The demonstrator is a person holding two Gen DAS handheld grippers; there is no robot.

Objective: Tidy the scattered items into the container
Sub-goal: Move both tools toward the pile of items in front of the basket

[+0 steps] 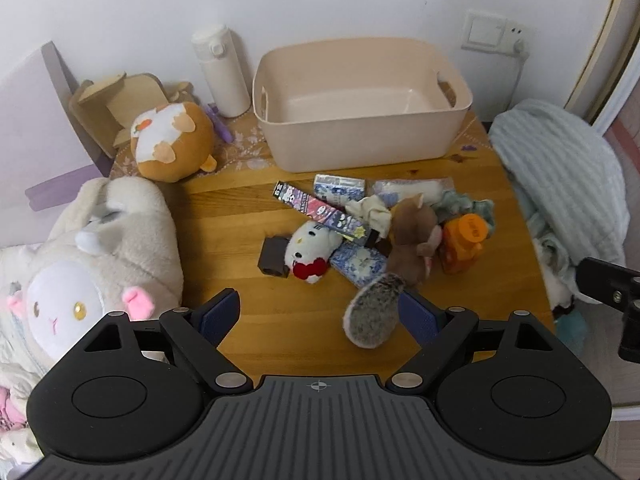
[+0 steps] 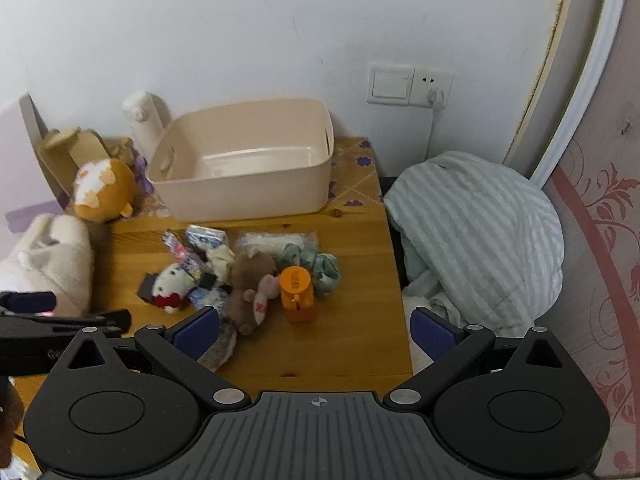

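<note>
- Nearest the cameras: left gripper (image 1: 320, 316) and right gripper (image 2: 316, 330), both spread wide, holding nothing.
- Mid table (image 1: 224, 216): scattered pile (all touching or overlapping) — brown squirrel plush (image 1: 408, 240), white cat plush (image 1: 310, 250), orange bottle (image 1: 464, 242), patterned packets (image 1: 338, 188).
- Far edge: beige container (image 1: 360, 104), empty, just behind the pile.

The left gripper (image 1: 320, 312) and the right gripper (image 2: 316, 330) both hover side by side above the worktop, level and pointing forward, each with its jaws spread wide and holding nothing.
</note>
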